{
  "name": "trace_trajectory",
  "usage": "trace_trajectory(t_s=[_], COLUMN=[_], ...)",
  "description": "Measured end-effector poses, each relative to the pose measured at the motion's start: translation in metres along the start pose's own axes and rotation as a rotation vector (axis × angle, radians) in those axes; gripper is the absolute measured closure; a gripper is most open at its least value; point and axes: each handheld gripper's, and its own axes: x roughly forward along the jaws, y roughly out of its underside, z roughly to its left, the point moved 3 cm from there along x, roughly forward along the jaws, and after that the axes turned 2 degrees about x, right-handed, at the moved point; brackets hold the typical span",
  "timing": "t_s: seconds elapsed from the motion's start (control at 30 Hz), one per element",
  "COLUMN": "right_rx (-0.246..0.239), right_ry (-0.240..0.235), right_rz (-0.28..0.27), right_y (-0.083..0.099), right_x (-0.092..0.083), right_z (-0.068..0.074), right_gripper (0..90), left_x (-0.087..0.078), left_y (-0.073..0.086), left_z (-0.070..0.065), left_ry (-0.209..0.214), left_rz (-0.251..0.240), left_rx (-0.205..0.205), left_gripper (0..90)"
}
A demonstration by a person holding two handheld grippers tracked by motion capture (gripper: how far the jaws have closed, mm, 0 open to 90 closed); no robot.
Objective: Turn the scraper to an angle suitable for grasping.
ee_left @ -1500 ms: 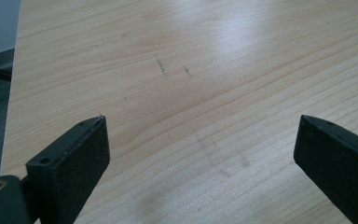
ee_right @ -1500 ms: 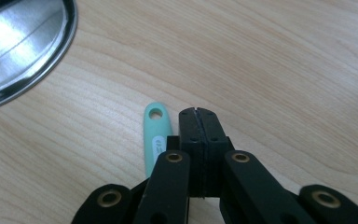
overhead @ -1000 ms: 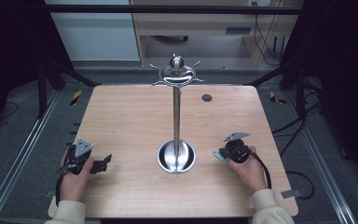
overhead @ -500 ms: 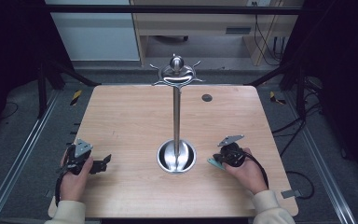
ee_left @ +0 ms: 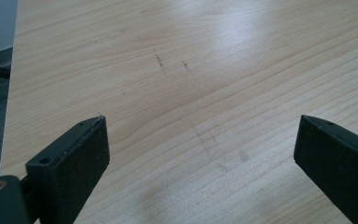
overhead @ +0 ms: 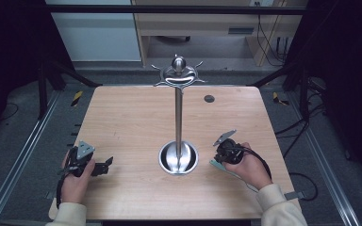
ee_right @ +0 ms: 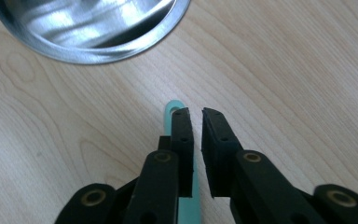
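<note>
Grip comes first: the right tool, jaws nearly together and just easing apart, sits over the teal utensil handle on the desk, lower centre of frame, below the stand base. Straddle it squarely. Left tool gapes empty.

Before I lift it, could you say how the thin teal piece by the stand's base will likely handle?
The teal piece looks thin and flat, so it is probably light and perhaps slightly bendy. It lies flush on the table, so if pushed it should slide, not roll, and its edge may be hard to pinch.
</note>
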Motion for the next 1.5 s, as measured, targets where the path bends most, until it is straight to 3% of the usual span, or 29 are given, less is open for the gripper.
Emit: trace_trajectory(t_s=[0.3, 0.53, 0.9, 1.5], right_rx=[-0.062, -0.07, -0.089, -0.094], right_ry=[-0.005, -0.023, -0.057, -0.072], right_rz=[0.15, 0.213, 0.264, 0.32], right_y=[-0.007, -0.005, -0.003, -0.004], right_x=[-0.001, 0.001, 0.007, 0.014], right_z=[-0.002, -0.003, -0.002, -0.002], right_gripper=[72.6, 68.9, 66.6, 68.0], left_x=[0.001, 0.001, 0.002, 0.002], left_y=[0.0, 0.0, 0.0, 0.0], left_z=[0.0, -0.001, -0.001, -0.001], left_ry=[0.007, 0.008, 0.008, 0.008], left_rz=[0.001, 0.006, 0.011, 0.013], left_rx=[0.002, 0.006, 0.006, 0.009], left_gripper=[3.2, 3.2, 3.2, 3.3])
